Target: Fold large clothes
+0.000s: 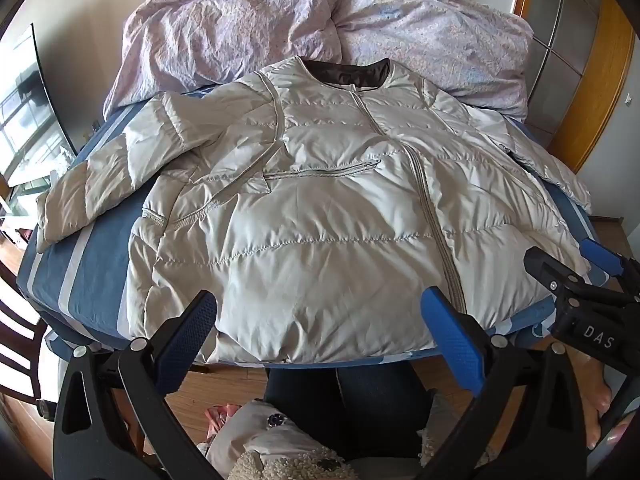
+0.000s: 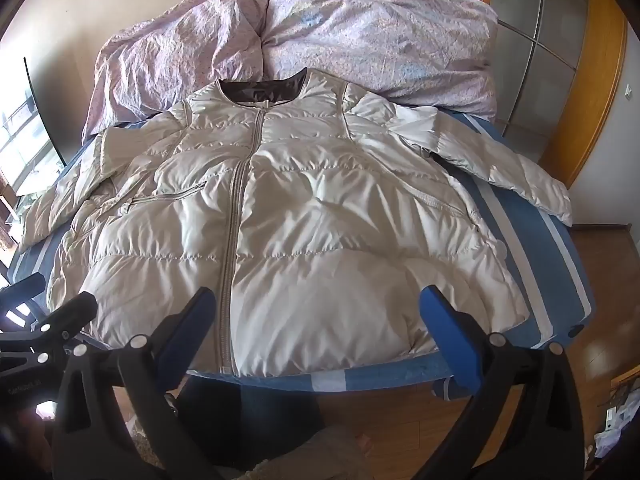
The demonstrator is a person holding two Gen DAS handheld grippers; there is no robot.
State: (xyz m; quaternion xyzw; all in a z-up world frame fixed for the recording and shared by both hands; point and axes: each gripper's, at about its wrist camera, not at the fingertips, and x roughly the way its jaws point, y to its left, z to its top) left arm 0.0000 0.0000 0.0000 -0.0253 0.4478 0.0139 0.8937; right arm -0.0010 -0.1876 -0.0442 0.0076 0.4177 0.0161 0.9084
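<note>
A pale grey quilted puffer jacket [image 1: 320, 200] [image 2: 304, 216] lies front up on the bed, zipped, collar toward the far side and both sleeves spread outward. My left gripper [image 1: 320, 300] hangs open above the jacket's near hem, nothing between its blue-padded fingers [image 1: 452, 332]. My right gripper [image 2: 320, 300] is open too, over the hem right of the zipper, holding nothing. In the left wrist view the right gripper [image 1: 580, 272] shows at the right edge, near the jacket's hem corner. The left gripper's black frame [image 2: 52, 320] shows at the right wrist view's left edge.
The bed has a blue sheet with pale stripes [image 1: 92, 256] [image 2: 532, 240]. A crumpled lilac duvet [image 1: 320, 20] [image 2: 320, 28] is piled behind the jacket. Wooden floor [image 2: 400, 412] and the person's dark trousers [image 1: 360, 396] lie below the bed's near edge. A wooden wardrobe [image 2: 580, 80] stands at right.
</note>
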